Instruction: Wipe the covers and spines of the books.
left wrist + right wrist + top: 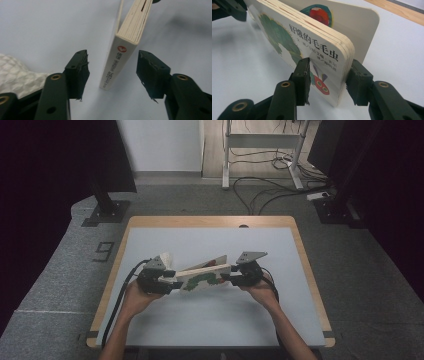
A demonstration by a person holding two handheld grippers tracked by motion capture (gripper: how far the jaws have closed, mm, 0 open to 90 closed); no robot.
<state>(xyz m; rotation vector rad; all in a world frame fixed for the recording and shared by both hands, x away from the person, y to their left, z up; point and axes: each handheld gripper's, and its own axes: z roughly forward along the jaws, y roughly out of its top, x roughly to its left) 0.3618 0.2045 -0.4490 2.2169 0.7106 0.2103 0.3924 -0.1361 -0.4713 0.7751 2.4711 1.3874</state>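
A thick board book (205,276) with a green caterpillar on its cover stands on edge on the pale table, held between both hands. My right gripper (231,277) is shut on the book's open-edge end: in the right gripper view the pads (302,75) press the front cover and the page block (312,45), while the back cover splays free behind. My left gripper (172,282) is open at the spine end. In the left gripper view the white spine (116,62) stands between the jaws with a gap on each side.
A white textured cloth or paper wad (15,72) lies on the table beside the left gripper, seen in the high view behind it (165,257). The table (210,320) has a wooden rim. Stands, cables and a desk frame lie beyond its far edge.
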